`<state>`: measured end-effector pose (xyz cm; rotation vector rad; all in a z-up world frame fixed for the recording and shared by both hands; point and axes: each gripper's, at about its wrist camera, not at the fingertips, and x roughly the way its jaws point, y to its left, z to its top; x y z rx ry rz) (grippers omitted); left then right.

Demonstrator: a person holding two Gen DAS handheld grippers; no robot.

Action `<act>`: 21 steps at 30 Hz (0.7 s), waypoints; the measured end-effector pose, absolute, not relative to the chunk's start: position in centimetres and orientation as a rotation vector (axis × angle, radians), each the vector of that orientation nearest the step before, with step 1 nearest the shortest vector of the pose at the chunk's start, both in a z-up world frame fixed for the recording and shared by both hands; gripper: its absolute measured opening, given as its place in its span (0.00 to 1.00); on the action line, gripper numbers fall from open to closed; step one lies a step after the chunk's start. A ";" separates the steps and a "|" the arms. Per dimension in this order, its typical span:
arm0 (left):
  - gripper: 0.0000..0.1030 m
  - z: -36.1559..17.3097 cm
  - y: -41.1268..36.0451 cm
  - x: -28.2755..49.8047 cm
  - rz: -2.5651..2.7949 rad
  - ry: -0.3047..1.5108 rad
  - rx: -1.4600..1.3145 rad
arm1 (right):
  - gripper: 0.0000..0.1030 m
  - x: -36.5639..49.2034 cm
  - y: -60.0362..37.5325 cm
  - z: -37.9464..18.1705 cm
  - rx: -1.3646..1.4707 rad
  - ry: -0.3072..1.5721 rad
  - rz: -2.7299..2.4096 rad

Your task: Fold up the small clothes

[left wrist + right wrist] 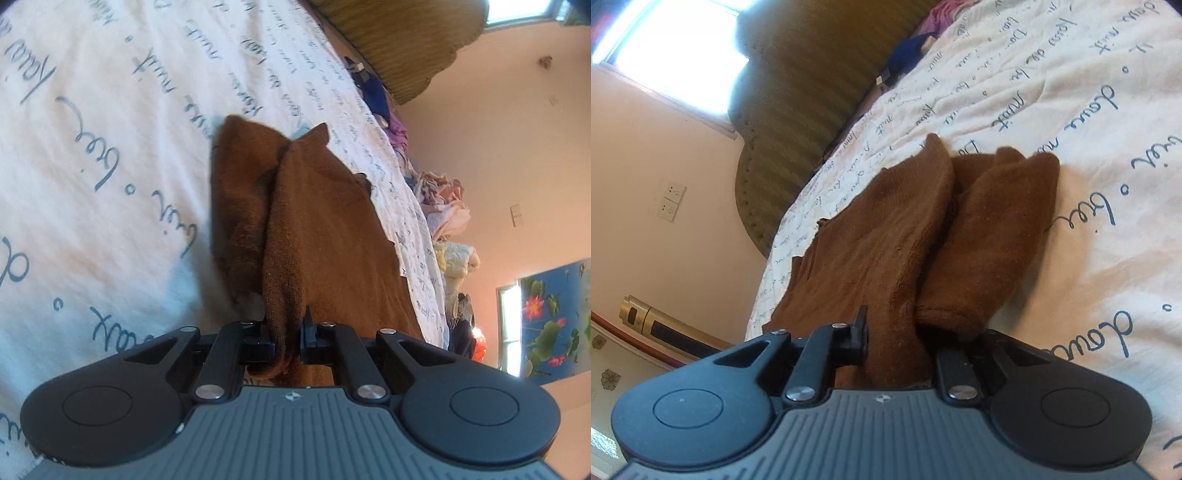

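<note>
A brown knit garment [314, 221] lies bunched in two folds on a white bedspread [92, 166] printed with blue script. My left gripper [288, 339] is shut on a gathered edge of the garment, held just above the bed. In the right wrist view the same brown garment [886, 240] runs forward from my right gripper [897, 339], which is shut on another edge of it. The cloth covers the right gripper's right finger. Both views are rolled steeply sideways.
An olive padded headboard [798, 110] stands at the bed's far end. A pile of mixed clothes [443, 206] lies along the bed's far edge. Blue and purple clothes [916, 40] lie near the headboard. A peach wall [517, 129] is behind.
</note>
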<state>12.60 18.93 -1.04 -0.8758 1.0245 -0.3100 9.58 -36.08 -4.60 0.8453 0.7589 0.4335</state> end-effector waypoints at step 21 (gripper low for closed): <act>0.09 -1.4 21.6 -3.4 -0.275 1.048 -0.759 | 0.18 -6.6 -35.5 -5.1 0.652 0.805 0.511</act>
